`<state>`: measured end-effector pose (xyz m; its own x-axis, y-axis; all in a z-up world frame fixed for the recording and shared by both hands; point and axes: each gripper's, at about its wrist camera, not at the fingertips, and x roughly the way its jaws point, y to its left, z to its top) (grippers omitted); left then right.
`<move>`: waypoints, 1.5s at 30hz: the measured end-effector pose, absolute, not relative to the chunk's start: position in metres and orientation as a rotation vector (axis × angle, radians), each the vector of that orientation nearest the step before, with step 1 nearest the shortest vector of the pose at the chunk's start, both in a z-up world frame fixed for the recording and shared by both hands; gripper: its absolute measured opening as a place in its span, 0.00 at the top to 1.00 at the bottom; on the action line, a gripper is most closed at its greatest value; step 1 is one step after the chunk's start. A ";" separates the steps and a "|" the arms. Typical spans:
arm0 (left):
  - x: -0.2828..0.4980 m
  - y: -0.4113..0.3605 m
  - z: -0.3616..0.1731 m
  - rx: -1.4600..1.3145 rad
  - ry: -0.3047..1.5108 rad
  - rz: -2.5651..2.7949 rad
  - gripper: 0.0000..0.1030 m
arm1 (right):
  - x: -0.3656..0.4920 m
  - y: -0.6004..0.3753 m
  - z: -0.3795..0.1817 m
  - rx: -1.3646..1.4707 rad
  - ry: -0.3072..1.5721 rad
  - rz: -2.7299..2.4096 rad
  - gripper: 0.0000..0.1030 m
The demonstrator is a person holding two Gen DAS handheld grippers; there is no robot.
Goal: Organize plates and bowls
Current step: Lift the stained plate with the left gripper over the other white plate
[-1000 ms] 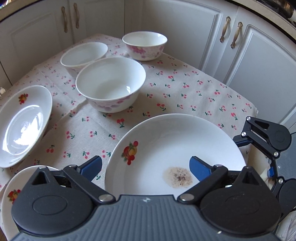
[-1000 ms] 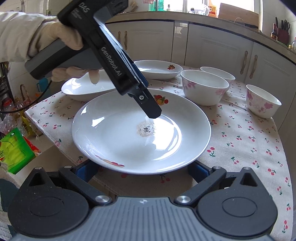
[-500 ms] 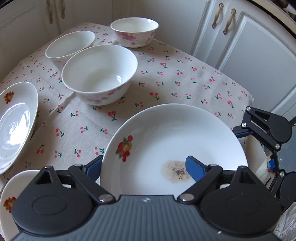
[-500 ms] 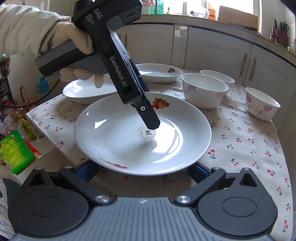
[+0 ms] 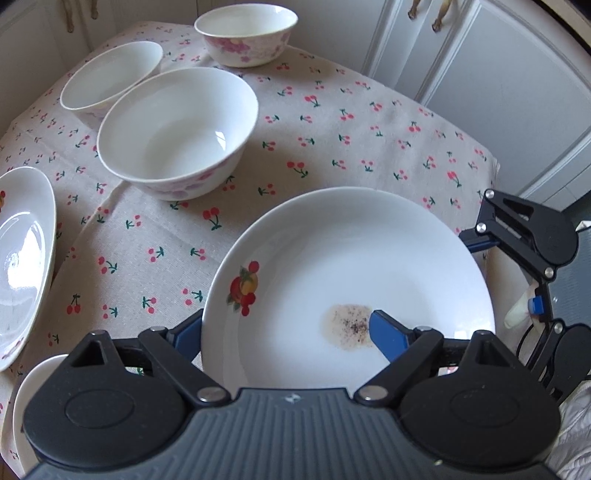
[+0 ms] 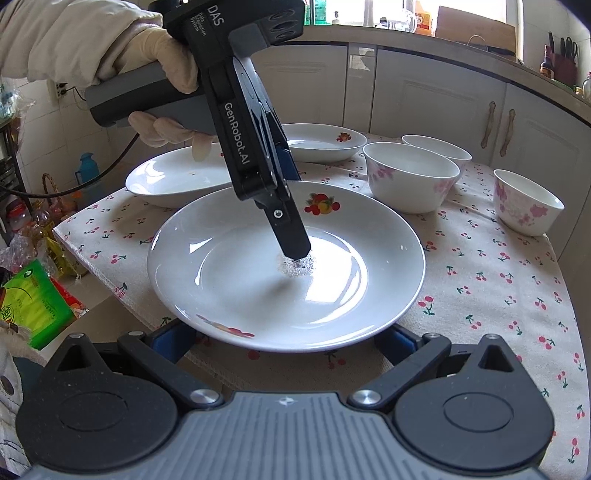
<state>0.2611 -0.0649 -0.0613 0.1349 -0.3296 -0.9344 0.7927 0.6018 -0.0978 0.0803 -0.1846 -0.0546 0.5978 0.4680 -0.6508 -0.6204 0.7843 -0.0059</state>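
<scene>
A large white plate (image 5: 351, 266) with a fruit motif and a brown speckled smear (image 5: 347, 325) sits near the table's corner; it also shows in the right wrist view (image 6: 332, 280). My left gripper (image 5: 284, 332) is open and straddles the plate's near rim, one finger on the smear and the other outside under the rim. In the right wrist view the left gripper's fingers (image 6: 291, 236) touch the plate's middle. My right gripper (image 6: 284, 339) is open, its jaws low either side of the plate's near edge.
Three floral bowls (image 5: 177, 129) (image 5: 110, 74) (image 5: 245, 29) stand on the cherry-print cloth (image 5: 332, 122). Two more plates (image 5: 22, 251) (image 5: 33, 398) lie at the left. White cabinets (image 5: 498, 92) close in behind. Bags (image 6: 37, 295) lie on the floor.
My left gripper has moved forward and lower, so the plate and bowls look nearer. One finger now rests at the smear. The right gripper has edged closer to the plate's rim.
</scene>
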 end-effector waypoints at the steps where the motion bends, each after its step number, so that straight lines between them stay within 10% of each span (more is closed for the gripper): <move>1: 0.261 -0.065 -0.062 0.485 1.173 -0.858 0.12 | 0.081 -0.185 -0.054 -0.243 0.681 0.639 0.00; 45: 0.266 0.009 -0.012 0.290 1.075 -0.726 0.19 | 0.119 -0.143 -0.017 -0.331 0.690 0.747 0.00</move>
